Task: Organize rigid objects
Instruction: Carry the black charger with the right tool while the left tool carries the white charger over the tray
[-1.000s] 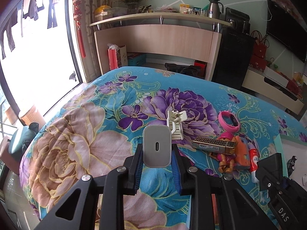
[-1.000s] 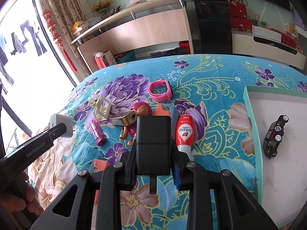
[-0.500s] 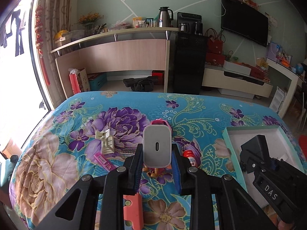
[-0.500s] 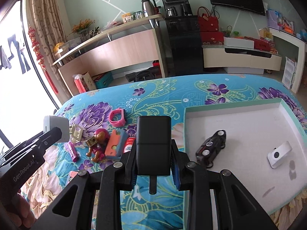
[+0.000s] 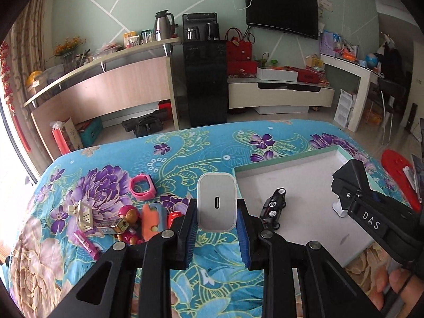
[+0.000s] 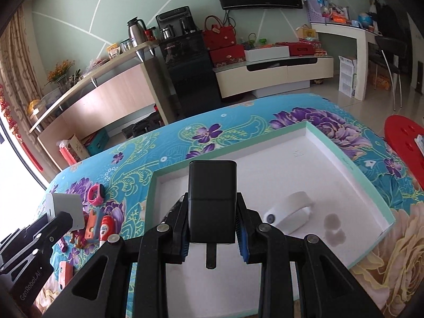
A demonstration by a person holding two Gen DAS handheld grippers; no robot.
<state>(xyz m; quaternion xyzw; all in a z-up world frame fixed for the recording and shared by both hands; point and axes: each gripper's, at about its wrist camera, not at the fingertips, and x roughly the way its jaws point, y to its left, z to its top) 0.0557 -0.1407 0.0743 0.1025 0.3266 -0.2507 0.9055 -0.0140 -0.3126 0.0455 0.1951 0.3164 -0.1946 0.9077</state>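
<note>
My left gripper (image 5: 216,218) is shut on a white USB charger (image 5: 216,201), held above the flowered bedspread just left of the mint-rimmed white tray (image 5: 304,156). My right gripper (image 6: 212,224) is shut on a black charger (image 6: 212,198), hovering over the tray's floor (image 6: 331,164). Inside the tray lie a black toy car (image 5: 274,206) and a white clip-like gadget (image 6: 290,210). The left gripper with its white charger (image 6: 65,206) shows at the left edge of the right wrist view.
Loose items lie on the bedspread left of the tray: a pink watch (image 5: 141,186), a toy figure (image 5: 129,218), an orange piece (image 5: 152,218), a red-and-white tube (image 6: 106,228), a cream clip (image 5: 83,213). A red stool (image 6: 405,137) stands right of the bed.
Both grippers swung to the right, from over the pile of loose items toward the tray, each keeping its charger. The tray now fills the right wrist view.
</note>
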